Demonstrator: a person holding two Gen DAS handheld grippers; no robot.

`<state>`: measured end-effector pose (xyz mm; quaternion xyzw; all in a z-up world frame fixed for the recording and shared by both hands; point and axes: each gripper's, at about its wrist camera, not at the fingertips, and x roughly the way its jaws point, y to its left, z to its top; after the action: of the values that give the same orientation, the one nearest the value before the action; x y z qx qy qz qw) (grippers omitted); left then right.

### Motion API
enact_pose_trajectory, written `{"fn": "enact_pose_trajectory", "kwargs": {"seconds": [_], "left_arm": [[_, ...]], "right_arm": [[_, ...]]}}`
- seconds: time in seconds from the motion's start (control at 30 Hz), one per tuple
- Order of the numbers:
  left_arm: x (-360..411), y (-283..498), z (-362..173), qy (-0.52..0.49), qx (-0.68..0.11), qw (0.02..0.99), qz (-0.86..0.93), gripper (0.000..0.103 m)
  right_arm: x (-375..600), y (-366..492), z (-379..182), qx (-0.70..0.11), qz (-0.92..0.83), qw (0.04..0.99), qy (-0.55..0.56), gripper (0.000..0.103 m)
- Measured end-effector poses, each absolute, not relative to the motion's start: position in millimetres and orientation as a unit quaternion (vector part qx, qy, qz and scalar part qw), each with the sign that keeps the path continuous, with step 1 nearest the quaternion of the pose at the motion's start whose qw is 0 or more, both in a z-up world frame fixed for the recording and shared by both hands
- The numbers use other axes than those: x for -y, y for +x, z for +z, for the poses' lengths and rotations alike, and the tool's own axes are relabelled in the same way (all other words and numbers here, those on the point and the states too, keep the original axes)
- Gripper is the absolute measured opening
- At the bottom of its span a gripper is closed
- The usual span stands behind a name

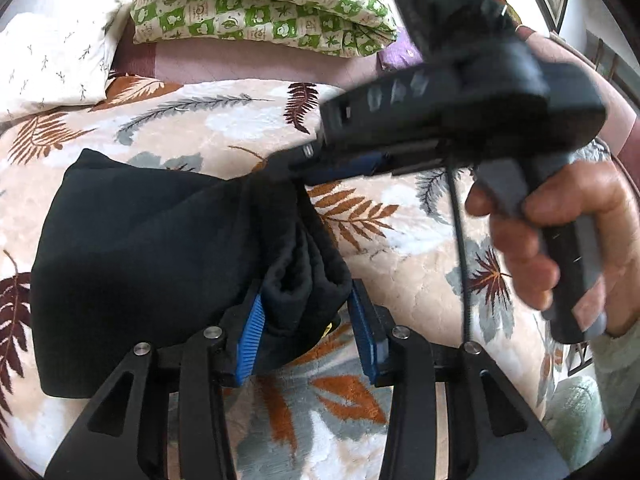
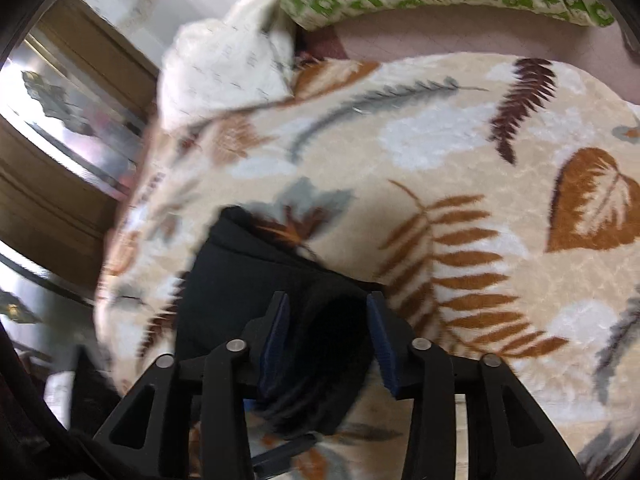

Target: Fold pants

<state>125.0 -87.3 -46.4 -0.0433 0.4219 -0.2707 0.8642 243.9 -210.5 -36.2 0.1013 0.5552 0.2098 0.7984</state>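
The black pants (image 1: 152, 240) lie bunched in a folded bundle on a leaf-patterned blanket (image 1: 224, 128). My left gripper (image 1: 306, 300) is shut on a thick bunched edge of the pants between its blue pads (image 1: 252, 332). My right gripper (image 1: 296, 168), held in a hand, grips the far corner of the same bundle. In the right wrist view the pants (image 2: 248, 280) fill the gap of the right gripper (image 2: 326, 312), whose blue pads (image 2: 380, 336) sit on either side of the dark cloth.
A green-and-cream checked pillow (image 1: 256, 4) and a white pillow (image 1: 52, 60) lie at the head of the bed. A wooden frame with glass (image 2: 60, 152) stands off the blanket's left edge. A black cable (image 1: 460, 240) hangs from the right gripper.
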Motion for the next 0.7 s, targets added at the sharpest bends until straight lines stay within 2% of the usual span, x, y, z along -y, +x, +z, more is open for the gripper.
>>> {"fn": "enact_pose_trajectory", "kwargs": {"seconds": [0.13,0.23,0.3,0.5,0.7], "left_arm": [[86.2,126.6,-46.3,-0.051,-0.421,0.863,-0.274,0.038],[80.5,122.4,-40.7,-0.062,-0.420,0.861,-0.281,0.038],[72.7,117.5,-34.2,-0.065,-0.419,0.858,-0.288,0.038],[35.7,97.3,-16.2,-0.056,-0.404,0.869,-0.279,0.038],[-11.3,120.0,-12.7,-0.082,-0.406,0.886,-0.206,0.038]], "right_arm": [[220.9,243.4,-51.1,-0.556,0.209,0.797,0.110,0.028],[225.1,240.8,-54.9,-0.556,0.209,0.797,0.113,0.030],[228.7,237.2,-47.9,-0.549,0.207,0.800,0.125,0.037],[228.5,210.0,-14.6,-0.527,0.230,0.807,0.137,0.037],[202.9,176.8,-20.5,-0.546,0.254,0.790,0.118,0.037]]}}
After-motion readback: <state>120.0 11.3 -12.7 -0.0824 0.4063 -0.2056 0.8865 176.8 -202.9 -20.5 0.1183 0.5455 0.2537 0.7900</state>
